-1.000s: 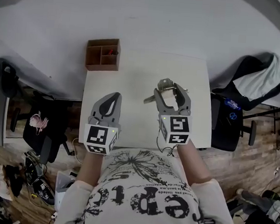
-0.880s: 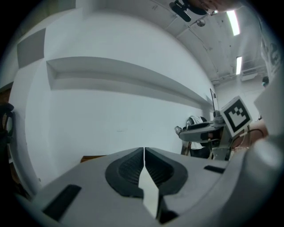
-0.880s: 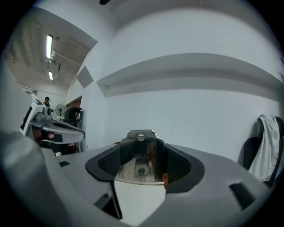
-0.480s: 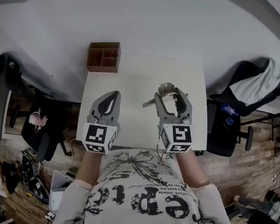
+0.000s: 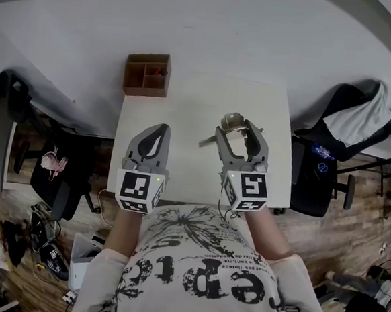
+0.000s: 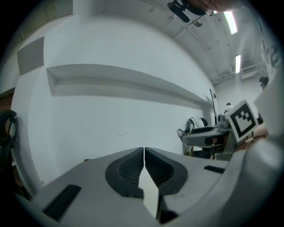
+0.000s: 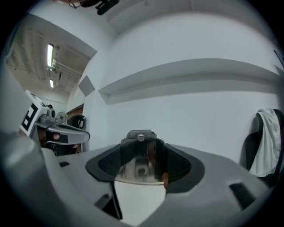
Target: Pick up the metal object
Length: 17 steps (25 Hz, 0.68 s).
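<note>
A chair (image 5: 59,175) stands just off the table's (image 5: 200,95) left edge. On the far left corner sits a wooden box (image 5: 146,75) split into compartments; the right rear one holds something red, too small to name.

The left gripper (image 5: 157,134) hovers over the table's near left part, jaws pressed together with nothing between them. Bare top lies between the two grippers and runs on toward the wall.

The right gripper (image 5: 240,130) is over the near right part, clamped on the metal object (image 5: 233,123), which fills the gap between its pads (image 7: 177,165); a thin piece sticks out to the left. A second chair (image 5: 349,124), draped in white cloth, stands close to the right edge.

Since a second ago, the right gripper has drawn slightly back toward the person, grip unchanged; the left has barely shifted.
</note>
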Available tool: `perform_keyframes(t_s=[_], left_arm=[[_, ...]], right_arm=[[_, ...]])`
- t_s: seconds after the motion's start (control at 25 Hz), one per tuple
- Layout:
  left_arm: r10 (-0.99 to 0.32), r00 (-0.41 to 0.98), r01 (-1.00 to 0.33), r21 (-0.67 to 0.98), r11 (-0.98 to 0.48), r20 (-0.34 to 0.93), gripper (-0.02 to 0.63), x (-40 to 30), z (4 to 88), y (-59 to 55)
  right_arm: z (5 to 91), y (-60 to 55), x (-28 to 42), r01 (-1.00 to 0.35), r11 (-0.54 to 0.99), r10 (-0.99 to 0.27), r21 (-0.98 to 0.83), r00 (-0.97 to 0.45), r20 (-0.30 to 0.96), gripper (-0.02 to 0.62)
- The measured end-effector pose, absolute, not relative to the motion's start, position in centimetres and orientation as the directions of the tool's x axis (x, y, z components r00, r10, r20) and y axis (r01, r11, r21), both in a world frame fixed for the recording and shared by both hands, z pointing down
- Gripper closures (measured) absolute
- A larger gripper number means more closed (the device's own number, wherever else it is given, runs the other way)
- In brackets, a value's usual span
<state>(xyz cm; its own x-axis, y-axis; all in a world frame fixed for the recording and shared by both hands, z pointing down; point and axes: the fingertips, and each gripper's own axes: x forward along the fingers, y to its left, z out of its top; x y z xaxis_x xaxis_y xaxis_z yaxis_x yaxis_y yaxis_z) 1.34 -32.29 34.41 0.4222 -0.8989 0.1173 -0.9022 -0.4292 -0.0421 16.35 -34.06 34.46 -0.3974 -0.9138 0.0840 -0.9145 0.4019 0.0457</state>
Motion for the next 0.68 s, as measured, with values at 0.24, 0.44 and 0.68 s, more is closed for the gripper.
perform_keyframes(t_s=[0.24,0.44,0.68], left_arm=[[-0.897,0.426,-0.900,-0.049,-0.434,0.117,0.595,1.6,34.3,-32.5],[-0.897,0.427,-0.899,-0.056,-0.435,0.117,0.595,1.6,34.3,-32.6],[-0.899,0.421,-0.901,-0.055,-0.430,0.121,0.595,1.7,34.0,-33.0]], right_arm=[[34.9,-34.6,17.1,-0.931,0.364,-0.928,0.031,-0.360,0.097,0.314],[35.2,-35.0,17.0,-0.933,0.360,-0.928,0.030,-0.355,0.112,0.315],[35.1,-35.4,16.9,-0.929,0.367,-0.927,0.045,-0.361,0.102,0.315]])
